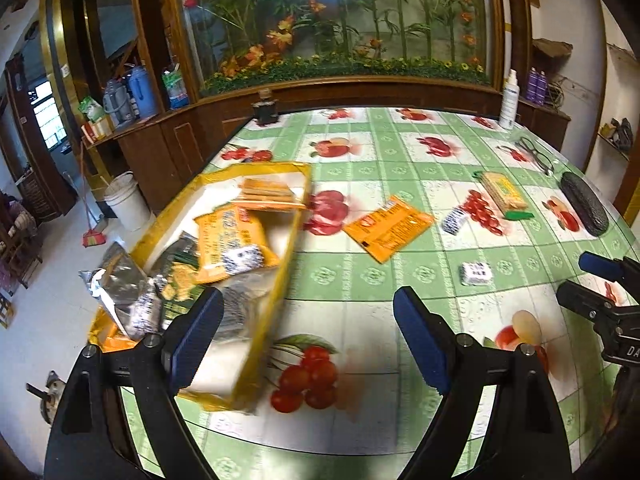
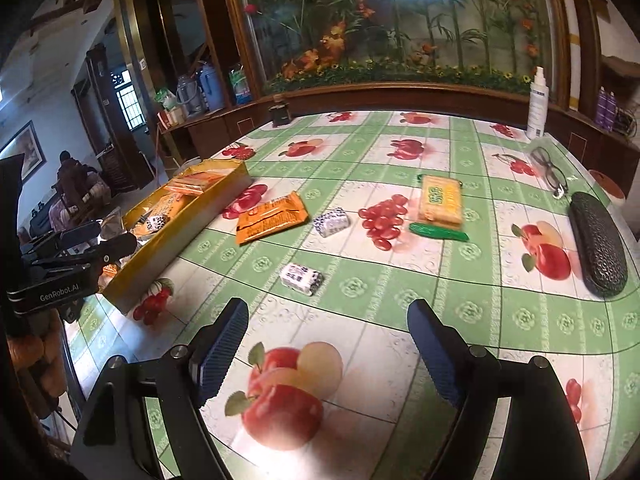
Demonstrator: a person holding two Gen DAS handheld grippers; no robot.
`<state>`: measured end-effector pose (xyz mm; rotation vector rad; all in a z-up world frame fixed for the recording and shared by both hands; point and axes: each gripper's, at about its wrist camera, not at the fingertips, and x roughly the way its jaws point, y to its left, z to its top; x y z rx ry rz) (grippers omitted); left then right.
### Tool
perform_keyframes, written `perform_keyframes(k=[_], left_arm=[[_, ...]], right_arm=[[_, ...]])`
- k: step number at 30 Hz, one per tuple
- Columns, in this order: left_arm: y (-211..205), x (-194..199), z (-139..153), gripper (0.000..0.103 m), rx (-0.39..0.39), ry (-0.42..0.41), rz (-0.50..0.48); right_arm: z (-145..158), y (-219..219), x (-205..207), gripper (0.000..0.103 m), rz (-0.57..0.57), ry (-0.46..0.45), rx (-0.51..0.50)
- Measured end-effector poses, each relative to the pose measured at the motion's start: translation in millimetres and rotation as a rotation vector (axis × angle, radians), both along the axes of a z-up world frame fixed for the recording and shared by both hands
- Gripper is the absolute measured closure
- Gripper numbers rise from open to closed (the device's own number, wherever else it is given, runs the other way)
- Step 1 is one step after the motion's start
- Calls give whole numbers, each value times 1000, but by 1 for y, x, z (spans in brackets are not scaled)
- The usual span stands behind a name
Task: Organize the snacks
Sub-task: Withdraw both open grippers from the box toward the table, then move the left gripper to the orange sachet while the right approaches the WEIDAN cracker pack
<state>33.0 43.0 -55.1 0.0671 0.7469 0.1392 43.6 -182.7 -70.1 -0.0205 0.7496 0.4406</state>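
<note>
Nearest, the left gripper (image 1: 308, 340) hangs with its fingers spread wide and nothing between them, over the near end of the yellow box (image 1: 280, 264) at the counter's (image 1: 400, 420) left edge. The right gripper (image 2: 328, 340) likewise has its fingers apart and empty, above a printed apple on the green-checked cloth. The box holds several packets, an orange one (image 1: 230, 240) among them. Just past the right gripper lies a small white wrapped snack (image 2: 301, 278). Farther on, a second white snack (image 2: 331, 221) rests beside an orange packet (image 2: 272, 216) near the box. Beyond these sit a yellow biscuit pack (image 2: 441, 199) and a green wrapped piece (image 2: 438, 232), touching or nearly so. To the right lie a dark glasses case (image 2: 598, 240) and spectacles (image 2: 550, 170). A white spray bottle (image 2: 536, 104) stands at the far edge.
</note>
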Motion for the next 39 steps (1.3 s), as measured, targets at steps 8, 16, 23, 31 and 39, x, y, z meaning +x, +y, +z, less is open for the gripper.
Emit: perform_keyframes(k=[8,16,23,31,39], left_arm=[[-43,17,-19,16,4,57,-132],[-32,39,-34,16,-44,111,-102],[-16,50,-41,16,-77,134,-79],[-28,84,-46,16,-70,150,-164],[-37,127,-56,16,-19,200,-203]], right_arm=[[-5,-10,8,19,3,29,10],[-11,17,33,21,122,81,56],[-16,34,52,21,150,93,35],[-16,0,88,20,-18,83,20],[-16,-26,141,20,-163,91,-2]])
